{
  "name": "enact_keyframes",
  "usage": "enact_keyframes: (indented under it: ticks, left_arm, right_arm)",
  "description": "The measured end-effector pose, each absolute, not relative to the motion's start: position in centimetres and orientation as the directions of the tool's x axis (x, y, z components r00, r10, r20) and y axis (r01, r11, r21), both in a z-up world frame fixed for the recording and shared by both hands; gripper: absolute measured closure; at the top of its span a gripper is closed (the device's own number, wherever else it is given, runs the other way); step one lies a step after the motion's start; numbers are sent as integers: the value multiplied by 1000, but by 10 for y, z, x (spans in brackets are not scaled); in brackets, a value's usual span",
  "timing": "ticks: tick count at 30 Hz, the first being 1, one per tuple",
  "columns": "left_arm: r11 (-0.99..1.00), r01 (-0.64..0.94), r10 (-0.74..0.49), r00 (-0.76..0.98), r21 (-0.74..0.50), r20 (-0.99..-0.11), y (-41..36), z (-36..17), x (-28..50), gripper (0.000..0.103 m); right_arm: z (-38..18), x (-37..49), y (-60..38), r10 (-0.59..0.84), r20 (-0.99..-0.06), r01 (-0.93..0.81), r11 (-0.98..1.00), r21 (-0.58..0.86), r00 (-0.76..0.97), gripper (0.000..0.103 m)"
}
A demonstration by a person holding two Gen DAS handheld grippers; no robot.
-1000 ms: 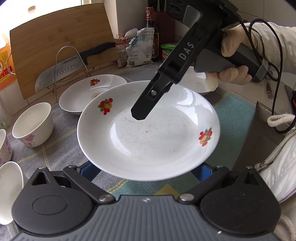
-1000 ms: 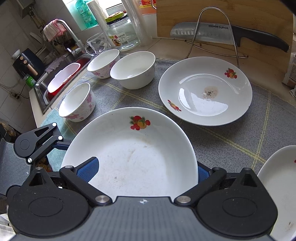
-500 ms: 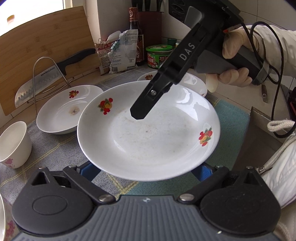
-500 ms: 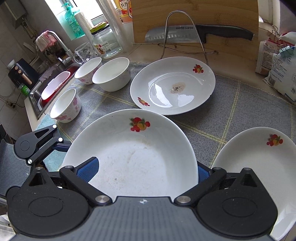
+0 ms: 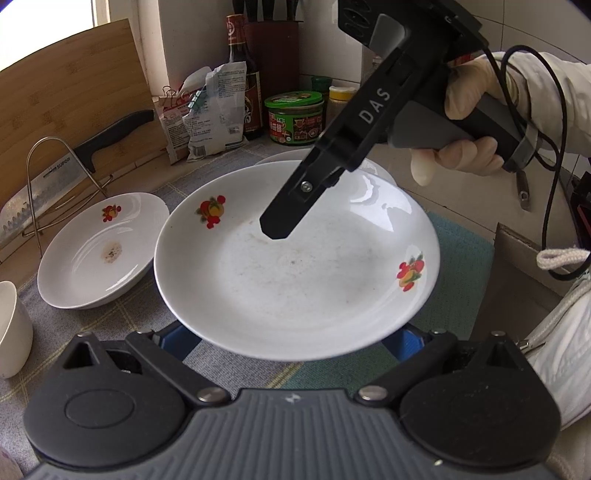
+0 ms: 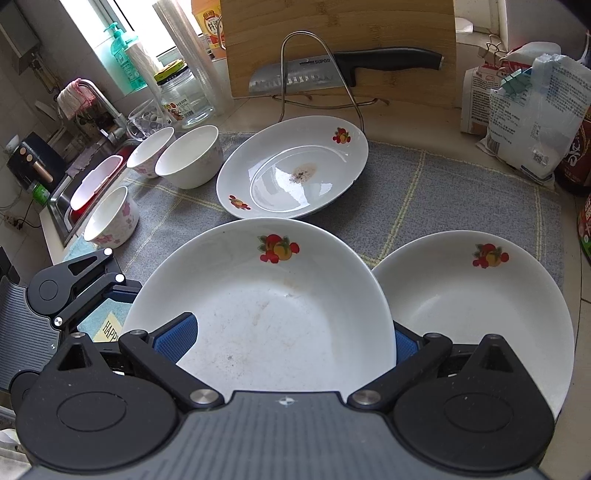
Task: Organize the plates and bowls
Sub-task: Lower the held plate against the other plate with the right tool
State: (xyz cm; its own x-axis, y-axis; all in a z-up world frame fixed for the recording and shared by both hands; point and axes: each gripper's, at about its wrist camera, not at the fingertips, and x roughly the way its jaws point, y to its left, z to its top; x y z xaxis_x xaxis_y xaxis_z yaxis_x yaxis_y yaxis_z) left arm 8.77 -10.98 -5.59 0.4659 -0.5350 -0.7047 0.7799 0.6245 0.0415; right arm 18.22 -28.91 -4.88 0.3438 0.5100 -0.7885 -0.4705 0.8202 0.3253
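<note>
Right hand-held gripper [image 6: 291, 336] — plate [image 6: 280, 306] pinched between fingers.

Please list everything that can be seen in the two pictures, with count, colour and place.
held plate: 1, white with fruit print, lifted between both grippers
plates on mat: 2, white with fruit print, stained plate by the rack, clean plate at right
bowls: 3, white, two with pink flowers, left on mat
mat: 1, grey checked, on counter
knife: 1, black handle, on wire rack
cutting board: 1, wooden, behind the rack
jars, bottles, bags: several, along the wall
left gripper: black, blue pads, on plate rim
right gripper: black, opposite rim
gloved hand: 1, pale
</note>
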Motion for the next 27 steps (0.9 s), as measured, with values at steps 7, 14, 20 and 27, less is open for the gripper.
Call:
enact_keyframes:
  ticks: [7, 14, 20, 27]
  left_arm:
    - [606, 794, -543, 452, 43, -707, -128, -57, 96, 2]
    - [591, 806, -551, 438, 38, -710, -145, -59, 103, 2]
    - [581, 813, -554, 426, 35, -715, -157, -61, 109, 2]
    - [576, 816, -553, 422, 36, -719, -163, -65, 117, 2]
  right_arm:
    - [-51, 186, -313, 501, -786, -450, 832, 324, 361, 0]
    - [-54, 189, -332, 495, -783, -426, 843, 327, 377, 0]
    - [-58, 192, -347, 489, -782, -407, 851, 331, 386, 0]
    - [-60, 195, -359, 485, -781, -398, 856, 331, 393, 0]
